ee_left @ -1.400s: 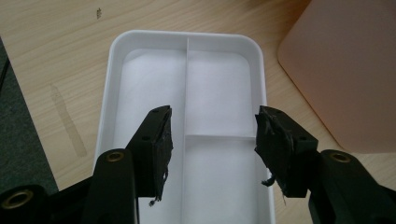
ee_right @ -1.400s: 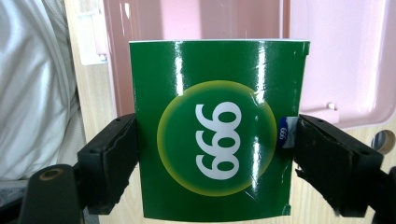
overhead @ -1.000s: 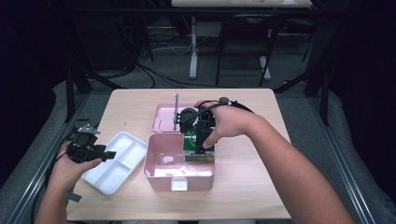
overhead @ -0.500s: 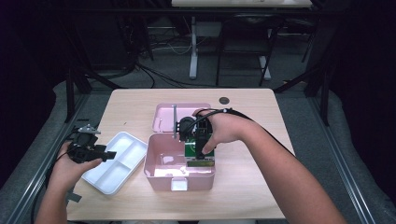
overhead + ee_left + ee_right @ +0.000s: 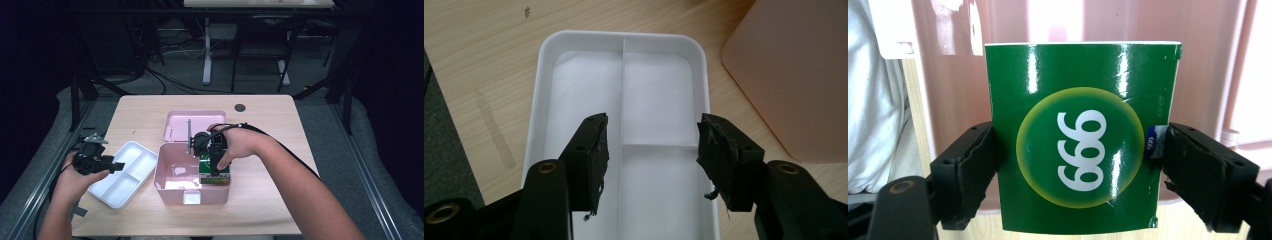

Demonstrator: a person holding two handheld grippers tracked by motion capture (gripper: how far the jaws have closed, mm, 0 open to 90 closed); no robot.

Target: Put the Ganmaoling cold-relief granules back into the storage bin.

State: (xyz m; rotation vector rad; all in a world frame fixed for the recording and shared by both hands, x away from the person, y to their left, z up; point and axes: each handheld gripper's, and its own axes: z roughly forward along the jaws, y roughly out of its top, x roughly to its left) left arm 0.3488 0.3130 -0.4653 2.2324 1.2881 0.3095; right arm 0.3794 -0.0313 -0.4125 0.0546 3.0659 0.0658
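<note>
The glossy green cardboard box with a yellow-ringed circle and white "999" print (image 5: 1083,137) sits clamped between the two black jaws of my right gripper (image 5: 212,155), one jaw pressed to each narrow side. In the high view this green box (image 5: 214,172) is at the right end of the open pink plastic storage case (image 5: 172,172), at or just inside its rim; whether its underside rests on the case floor cannot be told. The case's pink lid (image 5: 195,125) lies flat on the table directly behind the case. My left gripper (image 5: 95,162) hovers over the near end of the white plastic divided tray (image 5: 125,175), which lies just left of the case on the light wooden tabletop (image 5: 280,130). In the left gripper view its jaws stand apart with nothing between them, the tray's compartments (image 5: 624,95) visible below and all bare. Assessment: the grip on the box is established; the transfer itself is unfinished, since the jaws have not let go. Remaining steps, as judged: settle or lift the box, release, then handle tray and lid.
</note>
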